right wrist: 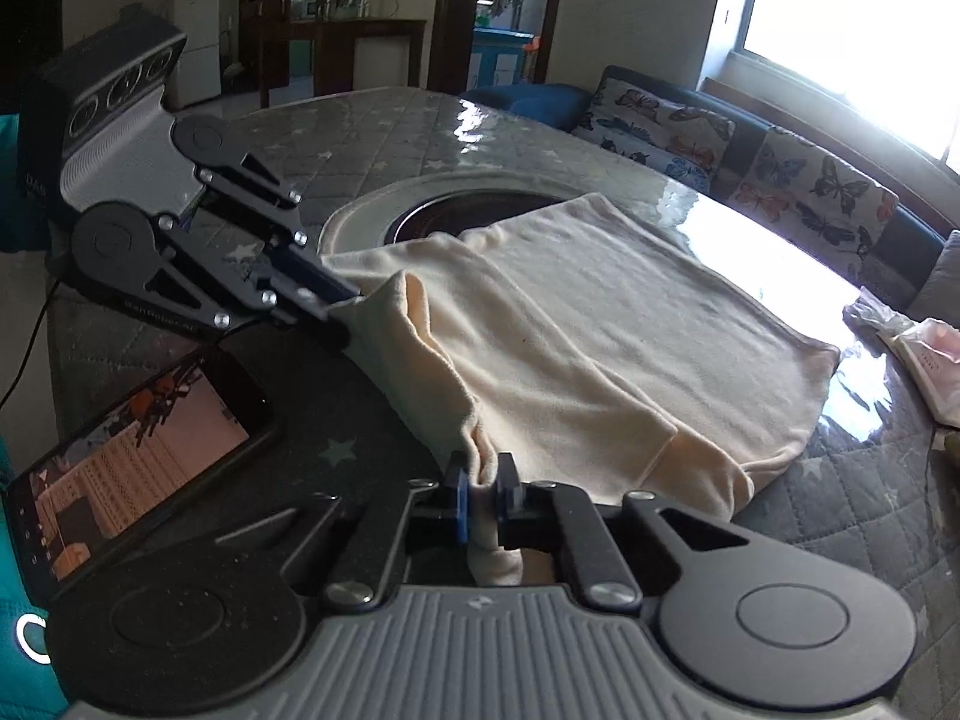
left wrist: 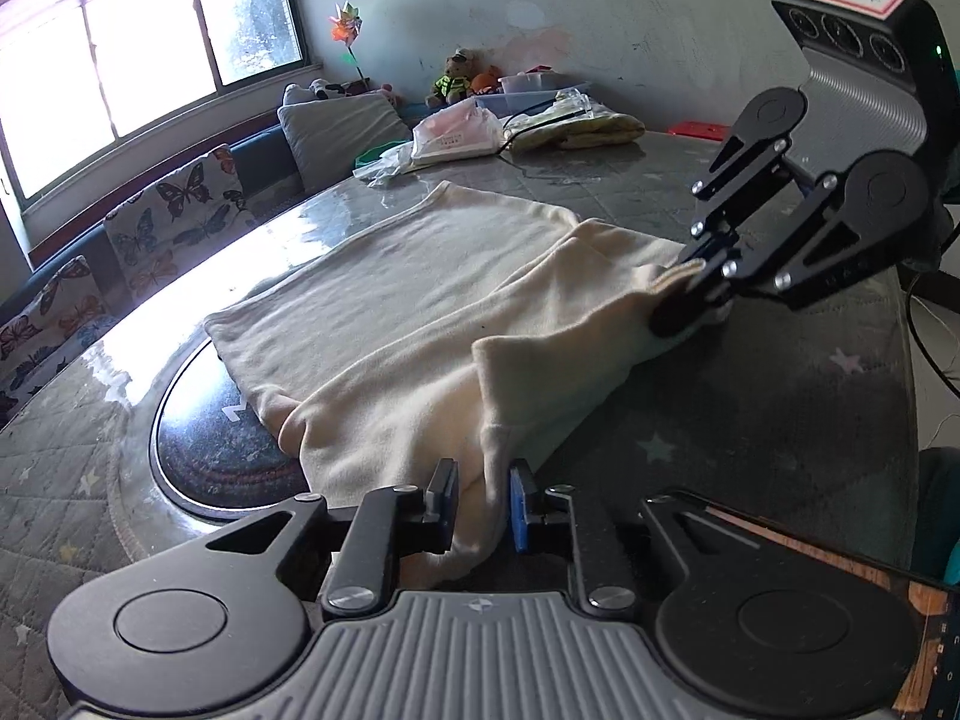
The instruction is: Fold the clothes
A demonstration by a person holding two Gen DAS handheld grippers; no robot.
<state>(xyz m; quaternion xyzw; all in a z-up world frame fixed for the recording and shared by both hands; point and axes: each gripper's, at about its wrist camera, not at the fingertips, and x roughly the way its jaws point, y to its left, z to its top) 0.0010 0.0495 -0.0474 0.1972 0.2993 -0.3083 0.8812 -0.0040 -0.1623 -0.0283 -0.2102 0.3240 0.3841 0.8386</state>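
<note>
The cream garment (left wrist: 420,300) lies flat on the quilted table (left wrist: 750,420), long axis running away toward the window. The left gripper (left wrist: 483,495) and the right gripper (right wrist: 483,489) each pinch its near edge tightly.

A home living room; butterfly cushions (left wrist: 180,198), teddy bear (left wrist: 454,79), fridge (right wrist: 198,36).

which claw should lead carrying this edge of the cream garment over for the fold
Neither clearly. Left claw and right claw each pinch the near edge of the cream garment, so both should probably lift together.
</note>
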